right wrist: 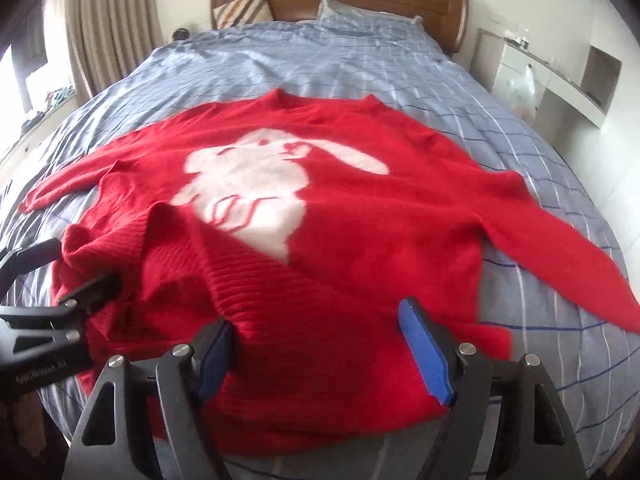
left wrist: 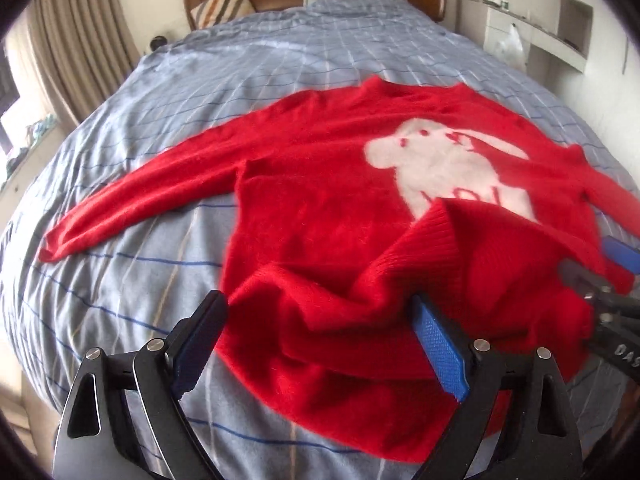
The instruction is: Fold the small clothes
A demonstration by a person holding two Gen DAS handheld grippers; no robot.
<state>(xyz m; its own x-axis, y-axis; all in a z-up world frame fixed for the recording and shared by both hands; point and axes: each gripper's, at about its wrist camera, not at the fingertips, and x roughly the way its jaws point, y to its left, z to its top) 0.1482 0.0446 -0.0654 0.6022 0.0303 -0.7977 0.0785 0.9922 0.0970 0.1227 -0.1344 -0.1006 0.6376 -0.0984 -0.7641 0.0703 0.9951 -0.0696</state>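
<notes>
The red sweater (right wrist: 320, 208) lies face-up on the bed (right wrist: 320, 60), hem rumpled toward six o'clock. Both the left gripper (left wrist: 320, 332) and right gripper (right wrist: 320, 340) gape wide over the hem, holding nothing, likely to pinch it for folding.

bare bedspread (left wrist: 120, 280) beside sweater (left wrist: 320, 208); pillows (right wrist: 240, 8) far.

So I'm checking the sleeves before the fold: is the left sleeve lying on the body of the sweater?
Apart. In the left wrist view the sleeve stretches out over the bedspread, with blue fabric showing between it and the sweater body.
</notes>
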